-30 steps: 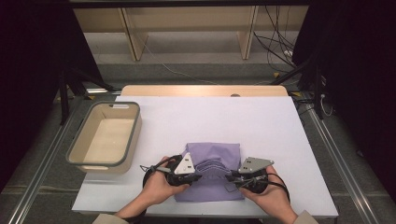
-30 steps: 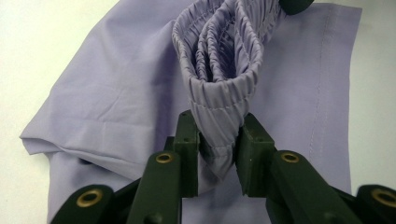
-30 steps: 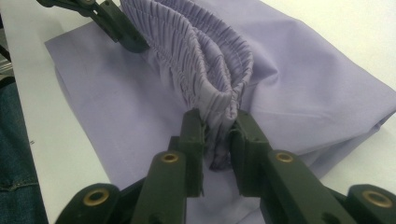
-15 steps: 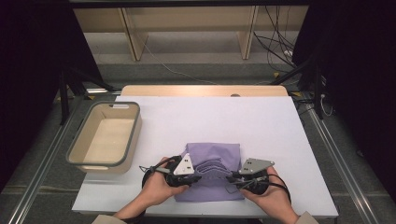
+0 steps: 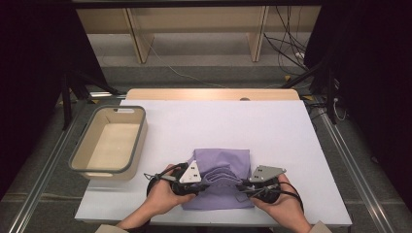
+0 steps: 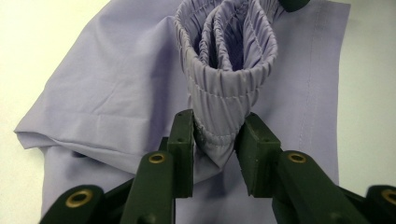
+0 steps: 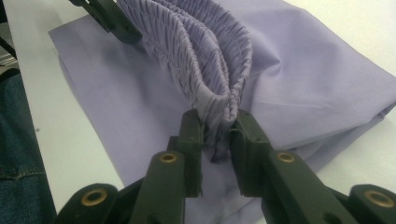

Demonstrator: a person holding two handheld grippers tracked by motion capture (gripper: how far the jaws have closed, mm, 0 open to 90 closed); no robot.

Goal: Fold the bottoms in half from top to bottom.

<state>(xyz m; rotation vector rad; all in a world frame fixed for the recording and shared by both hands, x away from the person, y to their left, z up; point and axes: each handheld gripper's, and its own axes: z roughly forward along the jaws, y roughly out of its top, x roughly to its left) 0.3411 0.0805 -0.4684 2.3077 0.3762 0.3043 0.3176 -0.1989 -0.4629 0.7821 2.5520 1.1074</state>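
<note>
A lilac garment (image 5: 222, 159) with a gathered elastic waistband (image 6: 224, 70) lies folded on the white table (image 5: 218, 121) near its front edge. The left gripper (image 5: 206, 180), held in a hand, points right at the waistband's left end. Its jaws pinch that bunched end (image 6: 215, 140). The right gripper (image 5: 241, 187) points left from the other side, and its jaws clamp the opposite end of the waistband (image 7: 217, 135). Between the two grippers the band stands up in folds above the flat cloth (image 7: 289, 84). The far gripper's black tip (image 7: 112, 23) shows at the band's other end.
A beige plastic bin (image 5: 141, 131) stands empty at the table's left side. The table's front edge lies just below both hands. Wooden shelf legs (image 5: 136, 39) and cables (image 5: 286, 48) are on the floor beyond the far edge. A denim-clad leg (image 7: 18, 154) is beside the table.
</note>
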